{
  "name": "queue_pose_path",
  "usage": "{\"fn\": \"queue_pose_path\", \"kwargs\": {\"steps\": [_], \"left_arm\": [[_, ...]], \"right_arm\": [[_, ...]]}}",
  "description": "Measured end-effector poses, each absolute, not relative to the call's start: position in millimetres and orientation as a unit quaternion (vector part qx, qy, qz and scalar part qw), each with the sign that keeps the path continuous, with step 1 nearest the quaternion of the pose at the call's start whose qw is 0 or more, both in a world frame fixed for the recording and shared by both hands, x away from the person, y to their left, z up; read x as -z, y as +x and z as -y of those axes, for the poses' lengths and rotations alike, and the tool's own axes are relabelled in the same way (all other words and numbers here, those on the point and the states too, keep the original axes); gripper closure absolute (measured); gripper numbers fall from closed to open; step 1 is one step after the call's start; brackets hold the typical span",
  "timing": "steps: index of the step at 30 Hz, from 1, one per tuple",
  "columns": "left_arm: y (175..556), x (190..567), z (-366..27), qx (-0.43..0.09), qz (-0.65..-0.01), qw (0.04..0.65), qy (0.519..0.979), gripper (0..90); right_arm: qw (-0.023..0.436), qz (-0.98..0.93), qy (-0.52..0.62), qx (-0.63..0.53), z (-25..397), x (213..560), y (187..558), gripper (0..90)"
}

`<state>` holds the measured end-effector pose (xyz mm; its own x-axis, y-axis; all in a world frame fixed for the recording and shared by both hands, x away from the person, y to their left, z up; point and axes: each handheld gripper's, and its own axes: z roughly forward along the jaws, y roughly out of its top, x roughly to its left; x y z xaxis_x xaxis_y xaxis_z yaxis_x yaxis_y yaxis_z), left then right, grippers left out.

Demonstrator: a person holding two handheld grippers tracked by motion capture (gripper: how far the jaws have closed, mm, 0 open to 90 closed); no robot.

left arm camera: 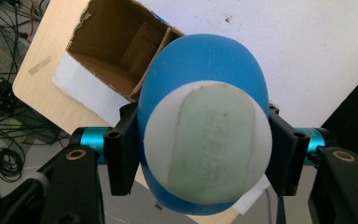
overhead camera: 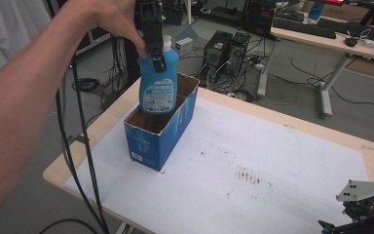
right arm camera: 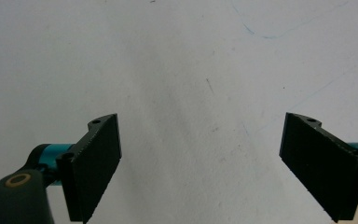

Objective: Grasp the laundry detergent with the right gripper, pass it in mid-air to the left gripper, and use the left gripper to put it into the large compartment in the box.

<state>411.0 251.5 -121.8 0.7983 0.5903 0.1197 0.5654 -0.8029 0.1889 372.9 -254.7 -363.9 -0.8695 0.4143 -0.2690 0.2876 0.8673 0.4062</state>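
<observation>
The blue bottle (overhead camera: 158, 80) hangs upright over the open cardboard box (overhead camera: 161, 127), its base just inside the rim. The left gripper (overhead camera: 152, 46) clamps it below the white cap (left arm camera: 208, 142). The right gripper (right arm camera: 200, 163) rests wide open, holding nothing, above the white table cover (overhead camera: 272, 161).

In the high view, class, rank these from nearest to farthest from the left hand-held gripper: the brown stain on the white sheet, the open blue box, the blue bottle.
1. Blue bottle: clamped in the left hand-held gripper, held above the box.
2. Open blue box: directly below the bottle, at the table's left.
3. Brown stain: farther right, mid-sheet.
</observation>
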Motion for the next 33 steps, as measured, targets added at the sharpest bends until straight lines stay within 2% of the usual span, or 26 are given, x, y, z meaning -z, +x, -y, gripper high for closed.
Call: {"fn": "queue_pose_path", "kwargs": {"steps": [33], "left_arm": [[424, 231, -251, -0.067, -0.239, 0.043, 0.968, 38.1]], "right_arm": [[0.174, -0.950, 0.187, -0.179, 253, 375, 368, 12.1]]}}
